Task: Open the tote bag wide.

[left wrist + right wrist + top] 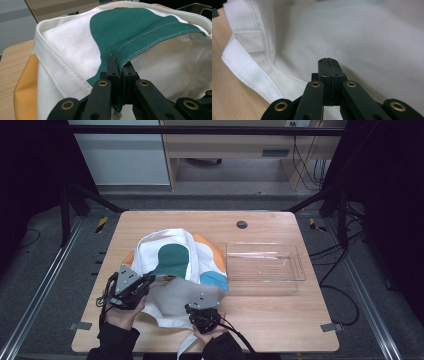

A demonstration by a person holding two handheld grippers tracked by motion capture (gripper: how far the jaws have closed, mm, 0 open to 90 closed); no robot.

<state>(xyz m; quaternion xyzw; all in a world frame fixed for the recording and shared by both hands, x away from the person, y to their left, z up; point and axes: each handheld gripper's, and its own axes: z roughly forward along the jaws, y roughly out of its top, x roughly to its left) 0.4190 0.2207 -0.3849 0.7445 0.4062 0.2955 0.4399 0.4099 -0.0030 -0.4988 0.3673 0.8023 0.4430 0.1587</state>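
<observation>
In the high view a white tote bag with green, orange and blue patches lies on the near-left part of the wooden table, just left of a clear plastic tray. The left gripper meets the bag's near-left edge, and the right gripper sits at its near edge, a white strap trailing toward the person. In the left gripper view the 2 jaws are clamped on the bag's green stitched hem. In the right gripper view the jaws are pressed together over the bag's white fabric; whether any cloth is pinched, I cannot tell.
</observation>
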